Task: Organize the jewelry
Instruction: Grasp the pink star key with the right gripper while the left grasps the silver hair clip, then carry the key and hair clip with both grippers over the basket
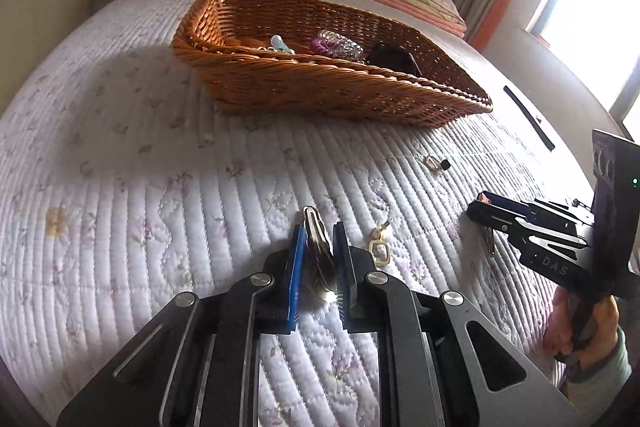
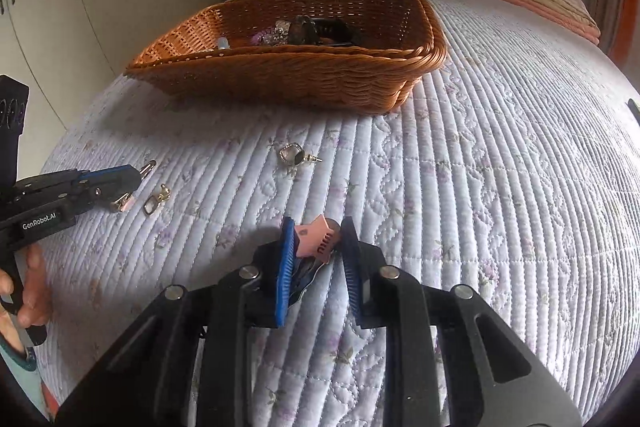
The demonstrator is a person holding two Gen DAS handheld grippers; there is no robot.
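Your job is partly done. On the left, your left tool (image 1: 316, 239) is closed narrow on a silver hair clip (image 1: 316, 247), pinched between the blue pads low over the quilt, with the clip's tip poking out past them toward the basket. Just to the right of that tool a gold earring (image 1: 380, 247) lies loose on the bed (image 1: 120, 207), not yet collected.

Toward the far middle sits the wicker basket (image 1: 320, 95), and it already holds a few things: a pale blue piece, a purple and clear coil of hair ties (image 1: 340, 45) and a dark object at its right end. That much counts as sorted.

Nearer, in the open quilt between basket and tools, a second earring with a dark stone (image 2: 296, 154) waits untouched.

On the right, your right tool (image 2: 316, 239) is closed narrow on a pink comb-toothed hair clip (image 2: 320, 237), the pads pressing it from both sides just above the bed.

At the far right a long dark strip (image 1: 528, 117) lies alone on the quilt; I cannot tell what it is.

So what is left, as I judge it: carry both held clips to the basket, then fetch the two earrings.
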